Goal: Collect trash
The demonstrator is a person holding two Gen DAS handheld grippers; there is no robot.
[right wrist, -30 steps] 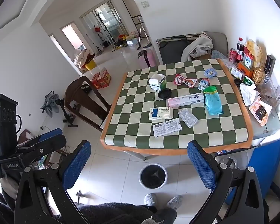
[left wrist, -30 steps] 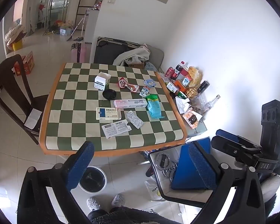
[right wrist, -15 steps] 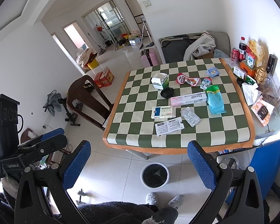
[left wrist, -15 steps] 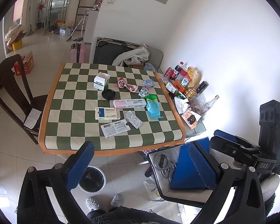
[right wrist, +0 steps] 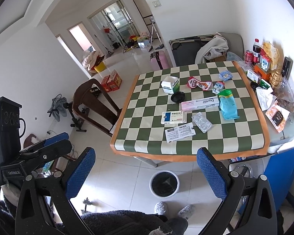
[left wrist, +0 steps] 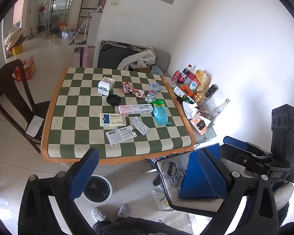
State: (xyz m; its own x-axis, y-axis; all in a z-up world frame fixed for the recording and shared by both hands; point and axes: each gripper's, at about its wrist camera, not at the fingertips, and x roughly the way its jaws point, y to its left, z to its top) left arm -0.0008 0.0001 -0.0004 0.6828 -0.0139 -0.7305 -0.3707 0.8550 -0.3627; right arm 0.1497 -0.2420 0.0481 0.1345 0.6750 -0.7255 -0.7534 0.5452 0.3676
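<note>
A green-and-white checked table (left wrist: 54, 148) (right wrist: 125, 148) holds trash: a white carton (left wrist: 105, 86) (right wrist: 169, 86), a black lid (left wrist: 113, 99) (right wrist: 177, 97), a red wrapper (left wrist: 132, 90) (right wrist: 199, 83), a pink Doctor box (left wrist: 135, 108) (right wrist: 200, 103), a teal bag (left wrist: 160, 111) (right wrist: 227, 103), a blister pack (left wrist: 140, 125) (right wrist: 201, 121), a medicine box (left wrist: 112, 119) (right wrist: 173, 117) and a leaflet (left wrist: 120, 134) (right wrist: 179, 132). A round bin (left wrist: 97, 188) (right wrist: 164, 184) stands on the floor before the table. My left gripper (left wrist: 147, 172) and right gripper (right wrist: 145, 170) are open, empty, held well short of the table.
A dark wooden chair (left wrist: 11, 101) (right wrist: 94, 105) stands left of the table. A glass side table with bottles and snack bags (left wrist: 194, 90) (right wrist: 268, 68) is at the right wall. A stool with a blue folder (left wrist: 200, 178) stands near right.
Both grippers drifted slightly back from the table. Nothing on the table moved; both stay open.
</note>
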